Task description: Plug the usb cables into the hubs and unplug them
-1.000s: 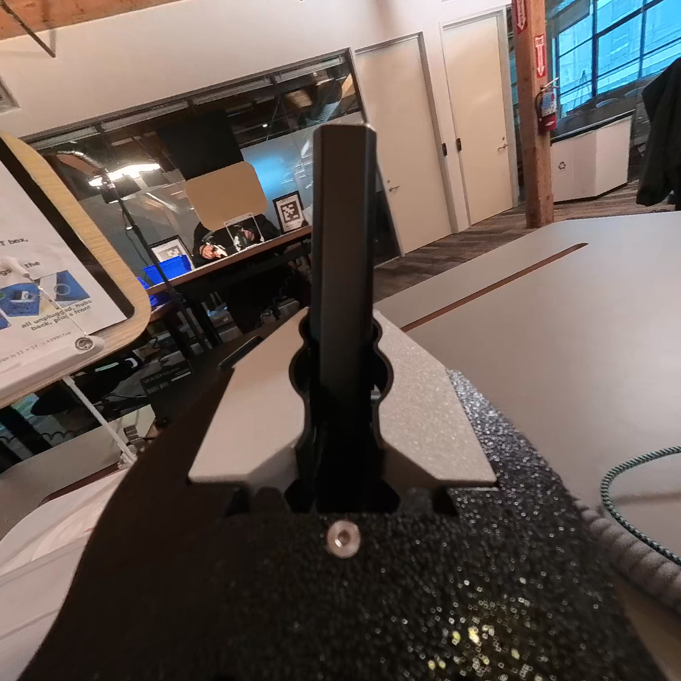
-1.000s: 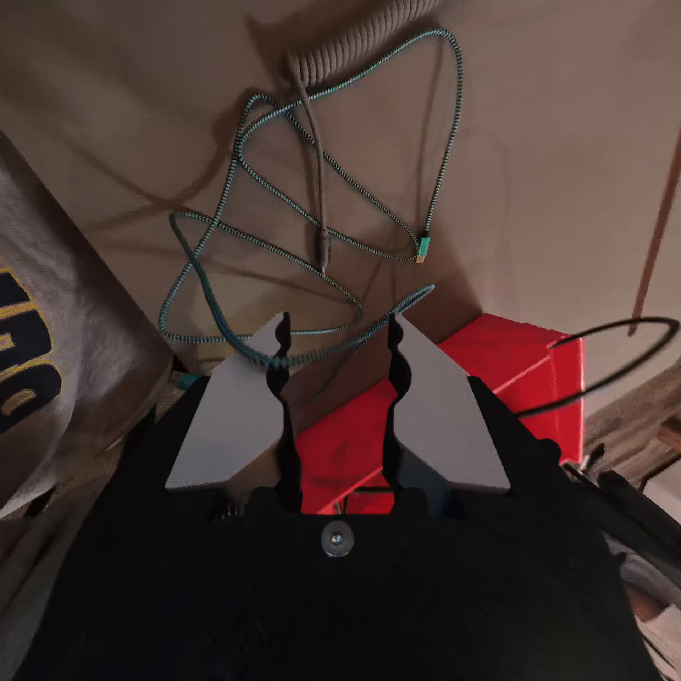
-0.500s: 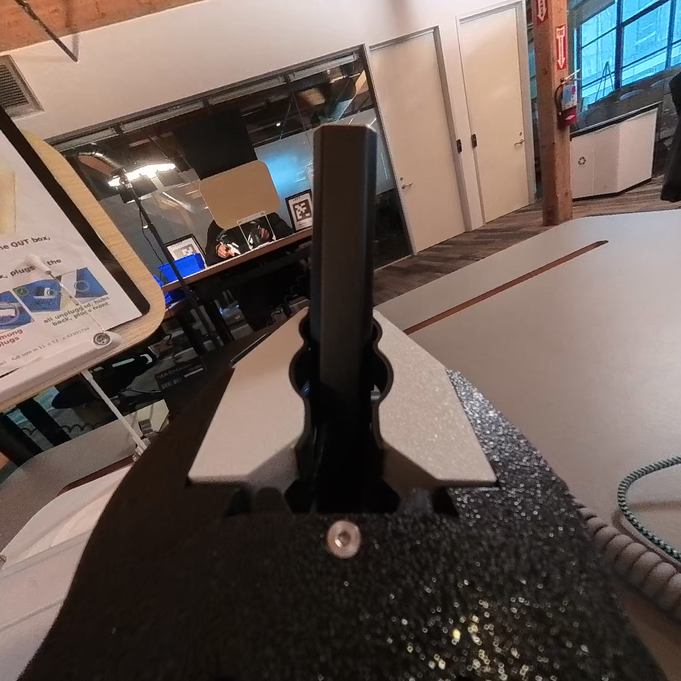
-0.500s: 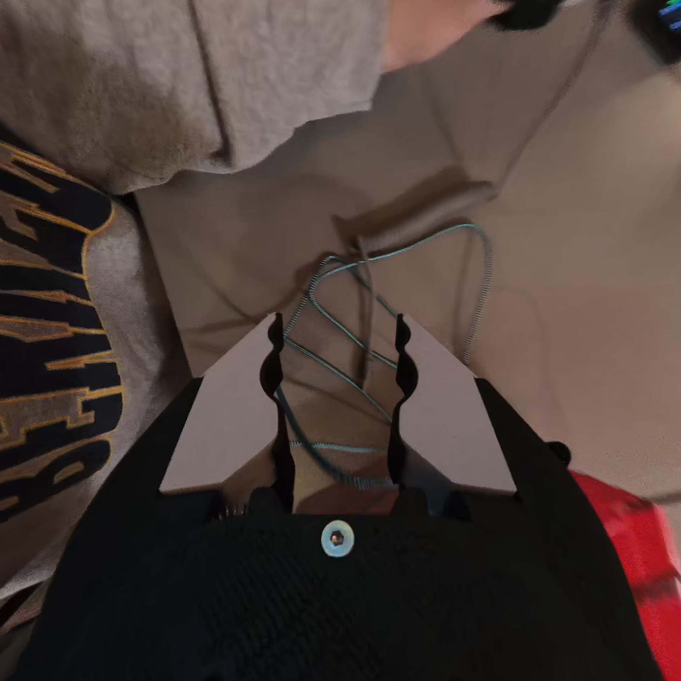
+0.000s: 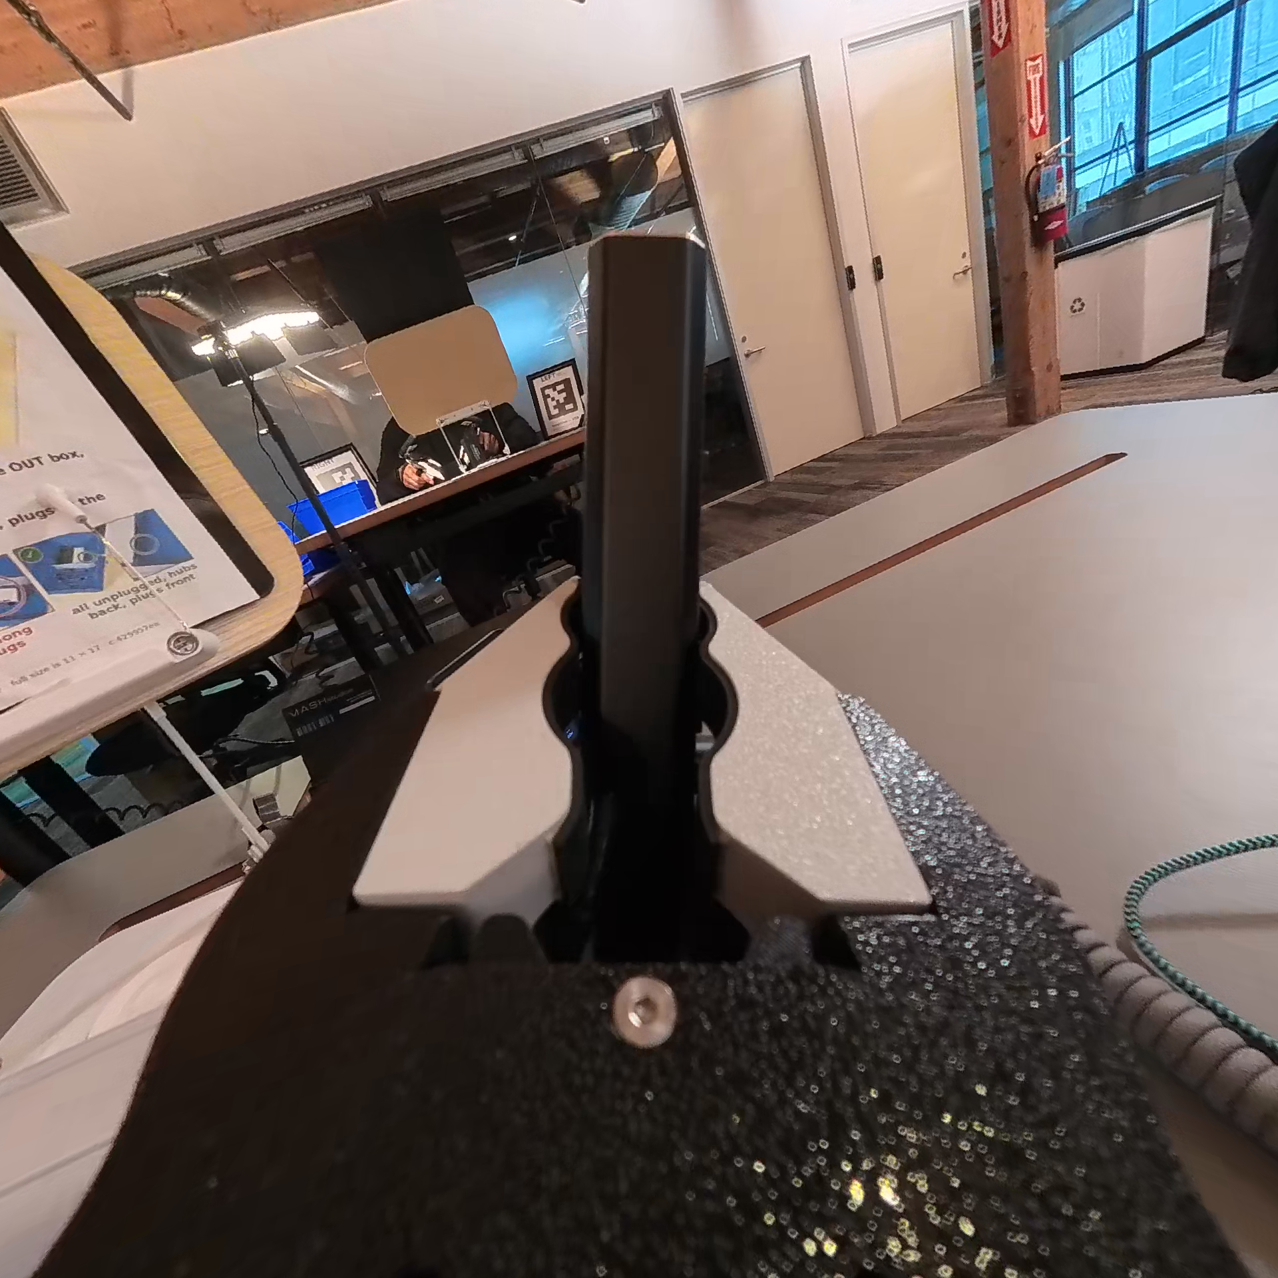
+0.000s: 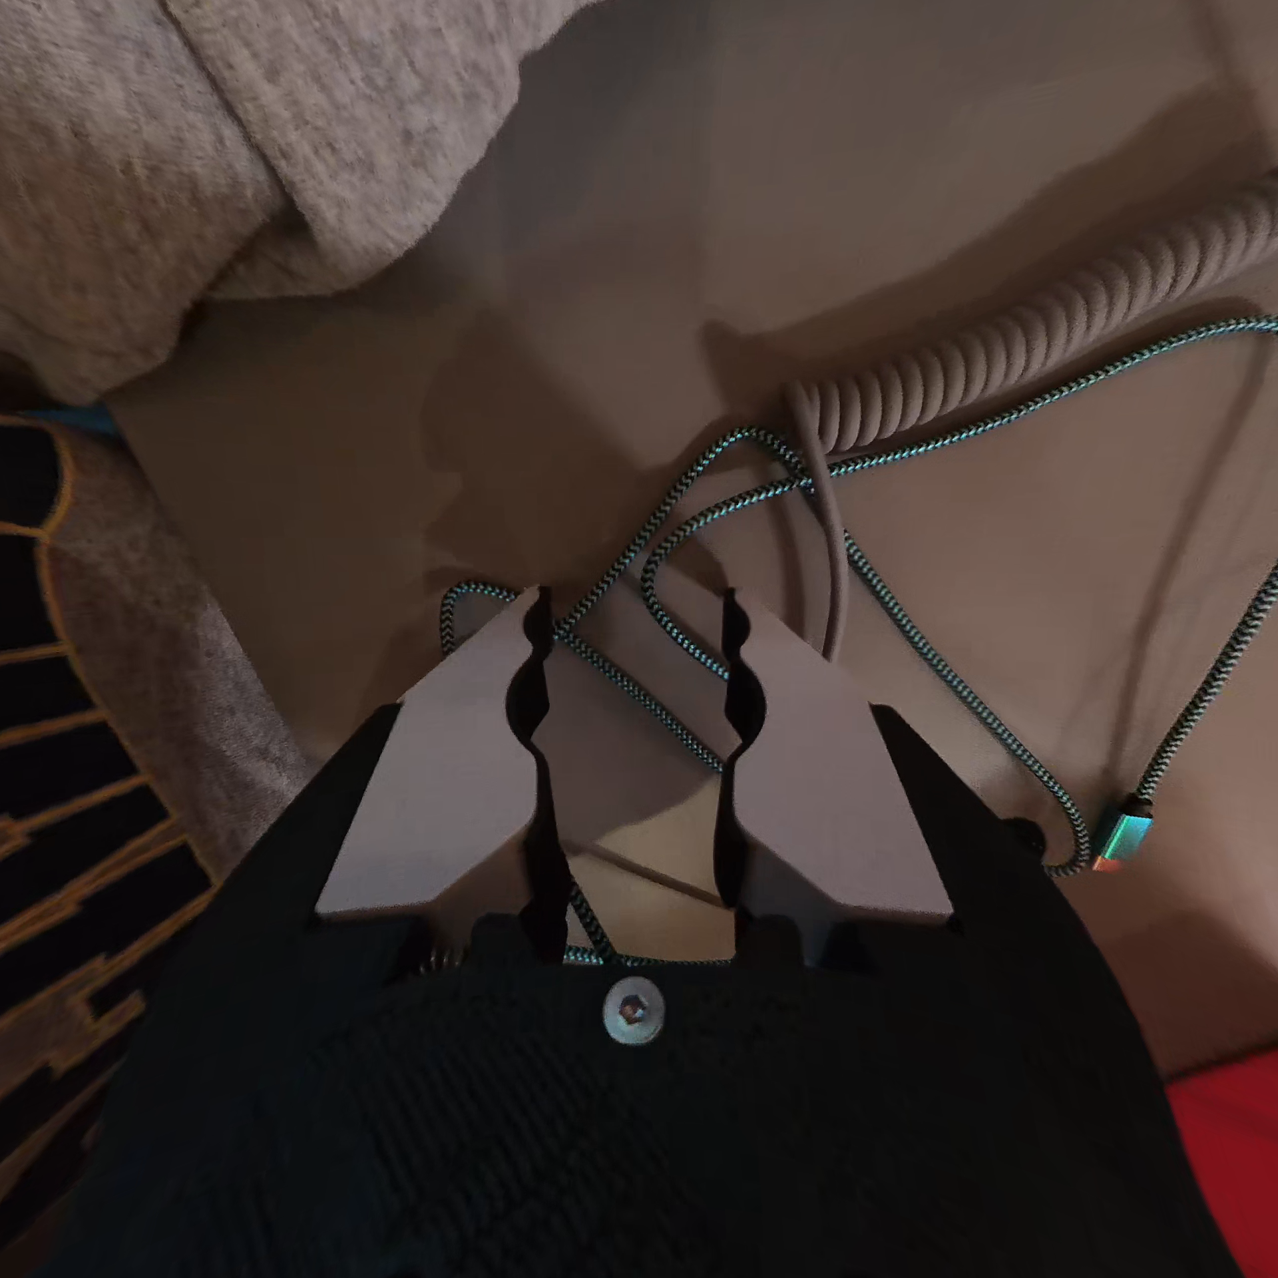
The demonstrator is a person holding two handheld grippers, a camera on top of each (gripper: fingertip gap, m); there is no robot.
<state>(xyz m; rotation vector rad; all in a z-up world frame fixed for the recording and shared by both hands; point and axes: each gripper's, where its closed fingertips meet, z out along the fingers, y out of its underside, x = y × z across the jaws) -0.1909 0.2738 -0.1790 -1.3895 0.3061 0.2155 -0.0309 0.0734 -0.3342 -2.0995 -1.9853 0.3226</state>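
My left tool (image 5: 640, 622) is clamped tight around a long black hub (image 5: 646, 442), a slim bar that stands up out of the jaws and looks rigid, light and rather smooth-sided, so I judge the hold secure only if I keep the squeeze on its flat faces. My right tool (image 6: 633, 602) hangs over the counter (image 6: 1003, 602) with its jaws parted to a moderate gap and nothing gripped; a run of the braided teal-and-black cable (image 6: 691, 719) passes beneath that gap, though I cannot tell whether the tips touch it. That cable lies in loose, crossing loops on the counter and ends in a small teal metal plug (image 6: 1127, 830) just to the right of the tool, pointing away toward the lower right. A beige coiled cable (image 6: 1037, 325) lies farther off, its straight tail (image 6: 833, 553) running down over the braided loops. The braid will be limp and springy: grabbed mid-length it would simply flop, and the plug would swing out of line with the hub's port. I reckon the hard plug housing is the place to take hold, pinched across its flat sides. A person's grey sleeve (image 6: 207, 138) hangs close on the left, and a red box (image 6: 1231, 1134) shows at the lower right corner.
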